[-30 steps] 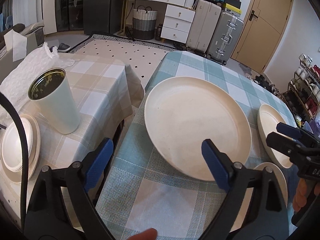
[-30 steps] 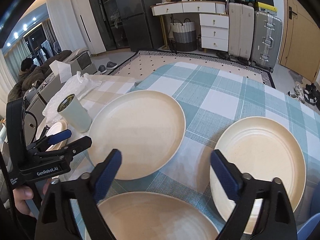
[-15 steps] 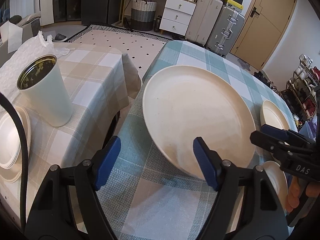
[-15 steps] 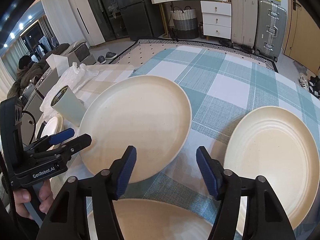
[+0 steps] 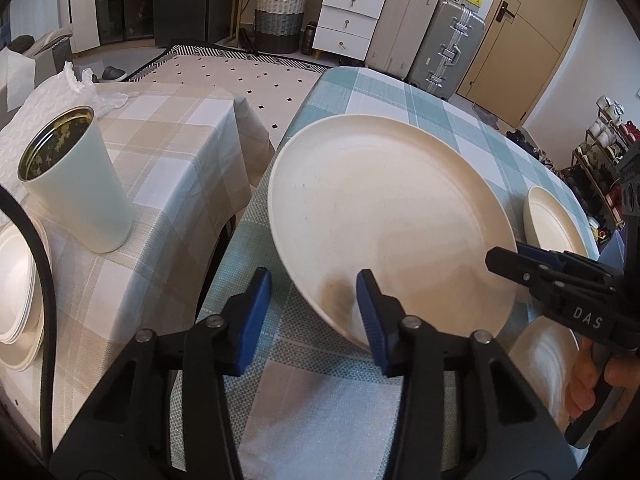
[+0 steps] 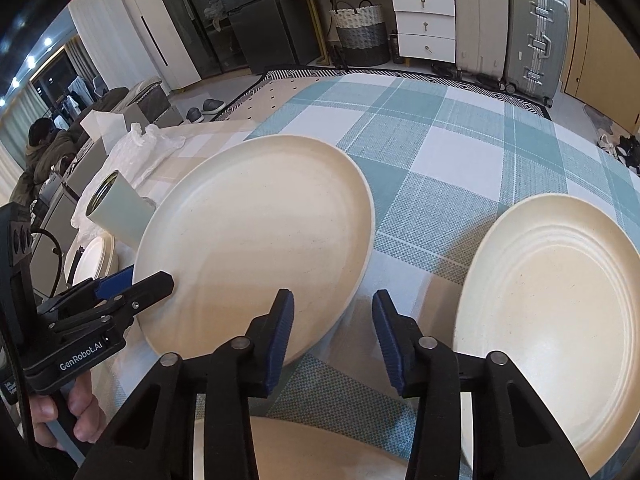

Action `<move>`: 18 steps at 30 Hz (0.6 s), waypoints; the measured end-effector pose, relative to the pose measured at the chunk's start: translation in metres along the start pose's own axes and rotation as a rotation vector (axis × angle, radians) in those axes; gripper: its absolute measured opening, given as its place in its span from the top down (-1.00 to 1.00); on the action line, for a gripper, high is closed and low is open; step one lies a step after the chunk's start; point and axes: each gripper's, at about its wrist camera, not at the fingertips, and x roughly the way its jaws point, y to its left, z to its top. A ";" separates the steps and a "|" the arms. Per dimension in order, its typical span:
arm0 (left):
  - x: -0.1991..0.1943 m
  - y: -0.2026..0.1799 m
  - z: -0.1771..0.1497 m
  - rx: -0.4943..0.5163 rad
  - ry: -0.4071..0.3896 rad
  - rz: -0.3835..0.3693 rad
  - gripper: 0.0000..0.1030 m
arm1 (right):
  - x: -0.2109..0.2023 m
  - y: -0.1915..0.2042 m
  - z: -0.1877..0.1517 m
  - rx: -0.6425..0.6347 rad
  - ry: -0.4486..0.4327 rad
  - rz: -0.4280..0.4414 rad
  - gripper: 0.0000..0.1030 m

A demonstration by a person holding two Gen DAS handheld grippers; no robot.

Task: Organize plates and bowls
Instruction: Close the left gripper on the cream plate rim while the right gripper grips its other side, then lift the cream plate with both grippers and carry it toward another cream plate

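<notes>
I was working in someone's home, in a lived-in dining and living room. The counter (image 5: 440,120) in front of me wore a teal and white checked cloth, and the smaller one (image 5: 168,152) beside it a beige checked cloth. Past them a patterned rug (image 5: 248,76) lay on the floor. Against the far wall stood a white chest of drawers (image 5: 348,12), a woven basket (image 5: 280,16), two hard suitcases (image 5: 432,36) and a tall dark fridge (image 6: 256,20). A wooden door (image 5: 528,28) closed off the right side, slippers (image 6: 204,108) sat on the floor, and a shelf of cups (image 5: 608,136) stood by the wall.
</notes>
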 end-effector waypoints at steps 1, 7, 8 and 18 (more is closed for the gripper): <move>0.001 -0.001 0.000 0.005 -0.004 0.008 0.33 | 0.001 -0.001 0.001 0.001 -0.001 -0.004 0.24; 0.001 -0.002 0.001 0.010 -0.006 -0.003 0.49 | 0.005 -0.003 0.001 0.003 -0.006 -0.015 0.42; 0.002 -0.004 0.001 0.017 -0.007 0.004 0.49 | 0.004 -0.003 0.001 0.001 -0.008 -0.014 0.48; -0.004 -0.007 -0.002 0.059 -0.035 0.037 0.49 | 0.000 0.008 -0.001 -0.046 -0.032 -0.054 0.59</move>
